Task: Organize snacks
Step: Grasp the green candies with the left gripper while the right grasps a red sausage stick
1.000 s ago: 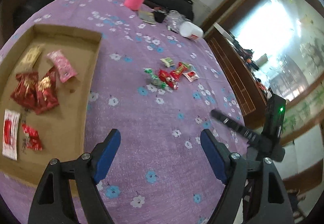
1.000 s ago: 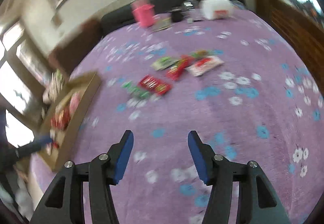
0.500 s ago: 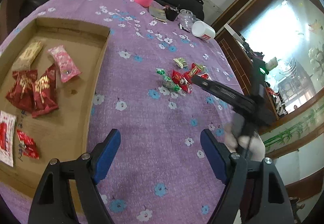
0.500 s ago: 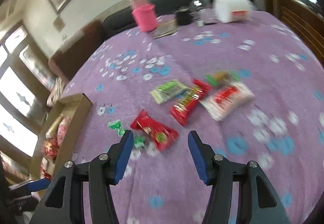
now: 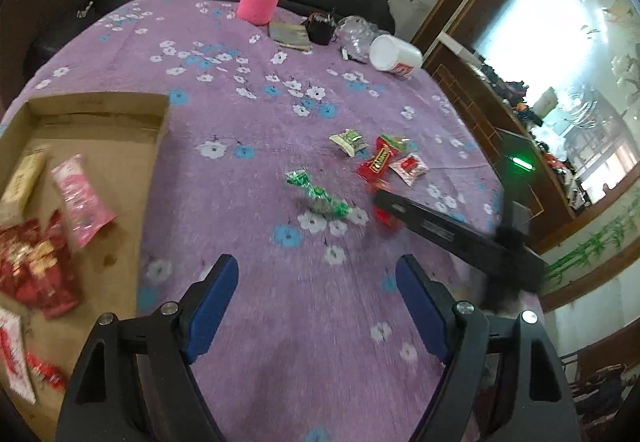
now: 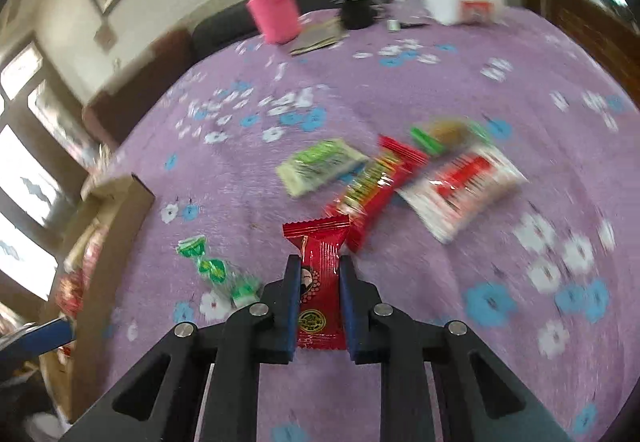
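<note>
Between my right gripper's (image 6: 319,274) blue pads sits a flat red foil snack packet with a crimped top edge (image 6: 320,278). The jaws have just been closing: half a second ago they stood wide over the scattered sweets with this packet lying slantwise ahead of them, and now both pads press its sides, clamped on it. So the pick is made, as I judge it, and the next step is the carry to the box.

Just at ten o'clock of that grip lies a green-and-white twist-wrapped candy (image 6: 216,270), near but not touching. At one o'clock, a long red-and-yellow striped bar wrapper (image 6: 372,190) nearly touches the held packet's top corner, so lifting straight up should avoid dragging it. Beyond, at twelve, a pale green-printed sachet (image 6: 320,166); at two, a white packet with red lettering (image 6: 460,186). All rest on the purple flowered tablecloth (image 6: 440,74).

My left gripper (image 5: 316,306) hangs with its jaws apart, nothing between them. It has slid nearer the loose pile than a second ago. From it, the shallow brown cardboard box (image 5: 120,178) lies at nine to ten o'clock, already holding a pink packet (image 5: 80,206) and dark red packets (image 5: 36,266). The loose sweets sit at twelve to one, well apart from the box, and the right tool shows there as a dark bar.
</note>
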A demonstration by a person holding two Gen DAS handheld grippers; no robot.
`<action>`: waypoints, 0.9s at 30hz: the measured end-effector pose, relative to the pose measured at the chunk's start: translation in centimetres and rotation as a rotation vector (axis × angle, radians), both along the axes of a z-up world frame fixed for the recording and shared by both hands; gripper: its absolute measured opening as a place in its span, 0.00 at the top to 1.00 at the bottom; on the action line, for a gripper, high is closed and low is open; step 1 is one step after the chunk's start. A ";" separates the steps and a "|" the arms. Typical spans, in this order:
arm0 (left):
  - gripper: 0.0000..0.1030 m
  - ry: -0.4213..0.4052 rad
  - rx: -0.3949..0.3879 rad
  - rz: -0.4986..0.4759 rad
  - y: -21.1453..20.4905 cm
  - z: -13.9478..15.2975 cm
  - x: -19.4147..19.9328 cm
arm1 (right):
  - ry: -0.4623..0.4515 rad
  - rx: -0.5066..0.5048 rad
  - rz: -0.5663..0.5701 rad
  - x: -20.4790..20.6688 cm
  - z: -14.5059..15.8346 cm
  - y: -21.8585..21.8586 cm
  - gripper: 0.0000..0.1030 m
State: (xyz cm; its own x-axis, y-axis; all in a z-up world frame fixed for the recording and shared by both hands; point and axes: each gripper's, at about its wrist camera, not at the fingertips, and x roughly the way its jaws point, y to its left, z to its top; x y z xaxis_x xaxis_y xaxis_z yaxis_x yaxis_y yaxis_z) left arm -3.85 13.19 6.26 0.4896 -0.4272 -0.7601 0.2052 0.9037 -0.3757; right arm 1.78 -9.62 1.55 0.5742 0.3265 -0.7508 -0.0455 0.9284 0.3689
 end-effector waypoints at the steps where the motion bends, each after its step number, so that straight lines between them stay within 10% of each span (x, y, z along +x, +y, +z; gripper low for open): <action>1: 0.22 0.008 0.009 0.003 -0.5 -0.5 0.7 | -0.009 0.006 -0.022 -0.7 0.3 -0.8 0.82; 9: 0.25 -0.057 0.213 -0.008 -5.9 -3.8 5.4 | -0.023 0.157 -0.080 -1.9 0.1 -4.3 0.82; 13: 0.68 -0.062 0.264 -0.057 -7.3 -5.0 6.4 | -0.009 0.156 -0.069 -1.7 -0.3 -4.1 0.82; 15: 0.75 -0.098 0.309 -0.064 -7.9 -5.1 6.3 | -0.009 0.151 -0.067 -1.6 -0.3 -3.9 0.82; 27: 0.83 -0.140 0.171 -0.029 -4.1 -1.5 2.2 | -0.063 0.125 -0.082 -2.1 0.2 -3.8 0.82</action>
State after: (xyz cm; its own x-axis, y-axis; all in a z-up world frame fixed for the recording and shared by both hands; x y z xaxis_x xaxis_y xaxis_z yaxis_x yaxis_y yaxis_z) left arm -1.62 9.06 4.78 0.5848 -0.3133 -0.7482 0.2711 0.9448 -0.1838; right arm -0.32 -13.46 1.72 0.6476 0.3646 -0.6691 0.0022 0.8772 0.4802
